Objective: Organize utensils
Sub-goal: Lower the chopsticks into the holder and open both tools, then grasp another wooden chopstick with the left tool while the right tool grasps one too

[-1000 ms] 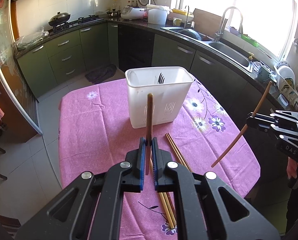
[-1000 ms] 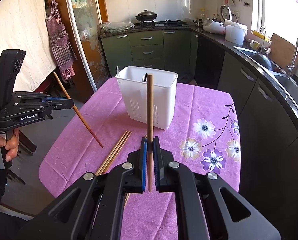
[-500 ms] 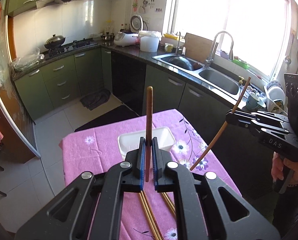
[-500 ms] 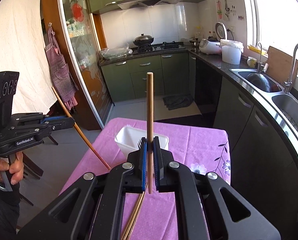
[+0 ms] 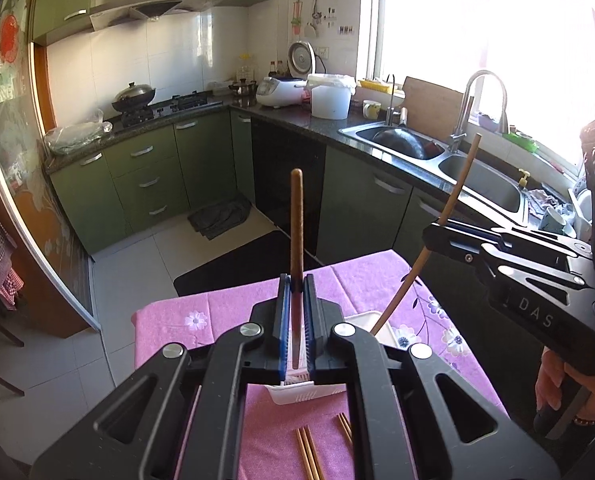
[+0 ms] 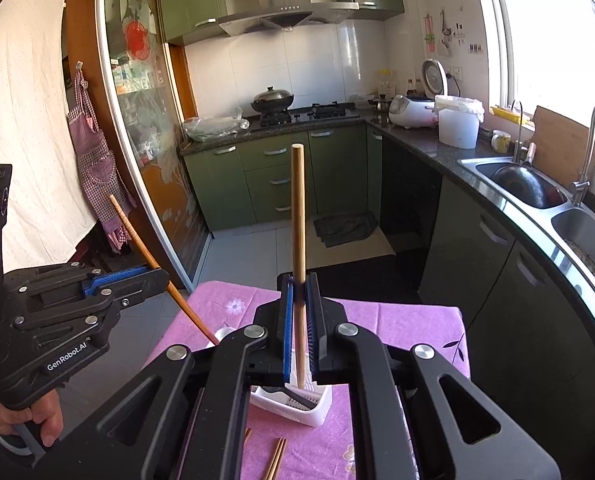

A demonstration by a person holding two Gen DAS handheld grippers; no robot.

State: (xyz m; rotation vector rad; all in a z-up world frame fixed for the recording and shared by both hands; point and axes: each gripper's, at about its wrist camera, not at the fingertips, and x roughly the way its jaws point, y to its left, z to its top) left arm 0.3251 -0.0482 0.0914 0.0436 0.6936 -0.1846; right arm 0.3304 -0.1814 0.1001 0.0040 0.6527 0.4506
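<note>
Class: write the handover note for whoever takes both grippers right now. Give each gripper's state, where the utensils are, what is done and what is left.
Left gripper: jaws shut on one chopstick, upright.
Right gripper: jaws shut on another chopstick, upright.
White utensil basket sits on the pink tablecloth, below both grippers.
Done: two chopsticks picked up; neither dropped in yet.
Left: lower both into the basket, then collect the loose chopsticks on the cloth.

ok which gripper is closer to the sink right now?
Right. The right gripper, shut on a chopstick, is on the sink's side of the table. The left gripper, also clamping one, is on the opposite side, toward the apron.
</note>
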